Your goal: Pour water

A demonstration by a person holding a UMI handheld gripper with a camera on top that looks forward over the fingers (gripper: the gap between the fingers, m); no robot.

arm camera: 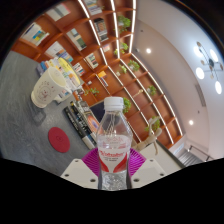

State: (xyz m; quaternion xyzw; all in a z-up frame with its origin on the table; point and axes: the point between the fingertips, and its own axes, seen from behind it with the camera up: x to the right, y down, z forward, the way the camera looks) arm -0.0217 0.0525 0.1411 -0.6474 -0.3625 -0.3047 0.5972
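— Item one, what's in the tongs point(113, 166)?

— One clear plastic water bottle point(113, 140), white screw cap on, a red-and-white label round its middle. It stands upright between the two fingers, seen from where the tongs look out. The magenta pads point(92, 160) sit against the bottle at either side at about label height, with no gap I can make out, so the tongs are pinching the bottle. Whether there is water inside I can't tell.

— Item two, anything to pour into?

— One pale, translucent measuring jug point(46, 90), with a handle and printed markings down its side. It sits on the worktop point(25, 110), beyond the tongs and off to their left, well apart from the bottle. The whole view is tilted, so the jug appears leaning; I can't say how it truly stands.

— Other pieces on that surface?

— One flat red round disc point(59, 139), lying nearer the tongs than the jug, to the left of the bottle. One dark, long, box-shaped thing point(78, 125) between the disc and the bottle; too small to name. The worktop itself is grey.

— And the room behind?

— Wooden shelving point(100, 60) running along the wall, with framed pictures and some green plants on it. White ceiling point(175, 50) with round lamps, one bright fitting far to the right.
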